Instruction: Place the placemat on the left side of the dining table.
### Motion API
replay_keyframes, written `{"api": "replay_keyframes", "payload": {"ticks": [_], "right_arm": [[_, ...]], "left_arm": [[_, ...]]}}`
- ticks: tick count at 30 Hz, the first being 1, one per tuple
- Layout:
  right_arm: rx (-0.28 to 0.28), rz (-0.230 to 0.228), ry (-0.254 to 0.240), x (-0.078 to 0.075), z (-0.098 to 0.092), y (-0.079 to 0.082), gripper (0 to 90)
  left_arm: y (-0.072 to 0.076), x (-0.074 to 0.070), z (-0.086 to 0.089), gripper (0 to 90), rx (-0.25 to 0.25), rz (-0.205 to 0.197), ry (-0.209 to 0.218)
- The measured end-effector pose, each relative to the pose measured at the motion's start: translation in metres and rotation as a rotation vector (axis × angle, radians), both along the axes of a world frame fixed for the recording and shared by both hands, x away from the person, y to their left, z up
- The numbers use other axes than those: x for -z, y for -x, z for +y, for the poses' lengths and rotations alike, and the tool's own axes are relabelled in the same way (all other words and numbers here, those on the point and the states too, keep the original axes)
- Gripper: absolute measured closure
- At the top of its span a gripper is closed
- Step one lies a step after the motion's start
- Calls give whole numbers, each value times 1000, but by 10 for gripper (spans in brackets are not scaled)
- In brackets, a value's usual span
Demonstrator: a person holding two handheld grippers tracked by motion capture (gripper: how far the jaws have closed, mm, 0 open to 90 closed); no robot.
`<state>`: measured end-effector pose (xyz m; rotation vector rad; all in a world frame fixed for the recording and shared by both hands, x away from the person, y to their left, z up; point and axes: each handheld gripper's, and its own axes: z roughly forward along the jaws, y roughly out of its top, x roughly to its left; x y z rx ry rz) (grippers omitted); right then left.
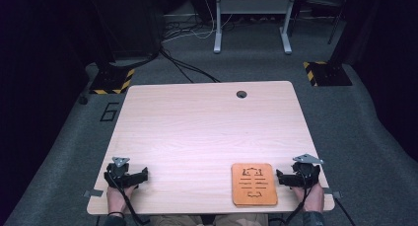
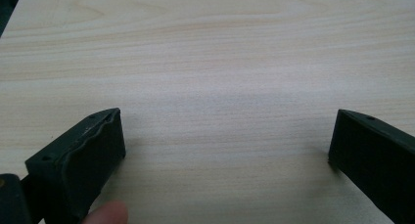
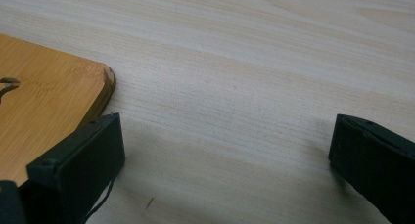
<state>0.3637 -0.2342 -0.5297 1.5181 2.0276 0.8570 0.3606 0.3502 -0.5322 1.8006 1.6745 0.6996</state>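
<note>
The high view takes in the whole tabletop (image 1: 197,132), with one orange-brown board (image 1: 254,184) lying flat near its near edge, right of centre. The board is a rounded rectangle; its long axis runs from the near edge toward the far edge, and dark cut-out marks cross its face. There is one board and two hand-held grippers.

The left hand-held gripper (image 1: 126,176) rests at the near left corner, well apart from the board. The right hand-held gripper (image 1: 297,178) rests at the near right, just beside the board's right edge. A round hole (image 1: 241,94) sits near the tabletop's far edge.

The left gripper view adds what the high view cannot: the left hand-held gripper (image 2: 225,136) has its jaws spread wide with bare wood between them, and a fingertip (image 2: 108,213) shows at the bottom. The right gripper view shows the right hand-held gripper (image 3: 225,136) equally wide open and holding nothing, with a rounded corner of the board (image 3: 49,106) beside its left jaw; whether they touch is unclear.
</note>
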Motion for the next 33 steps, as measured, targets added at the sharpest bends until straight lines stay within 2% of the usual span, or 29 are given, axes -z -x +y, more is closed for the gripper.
{"api": "replay_keyframes", "payload": {"ticks": [6, 19, 28, 33], "right_arm": [[3, 0, 5, 0, 0, 0, 0], [15, 9, -2, -1, 0, 0, 0], [37, 1, -80, -5, -9, 2, 0], [42, 9, -102, -6, -8, 8, 1]], "left_arm": [[0, 0, -1, 1, 22, -3, -2], [0, 0, -1, 0, 34, 5, -3], [0, 0, -1, 0, 45, 6, -5], [0, -1, -1, 0, 46, 8, -6]]}}
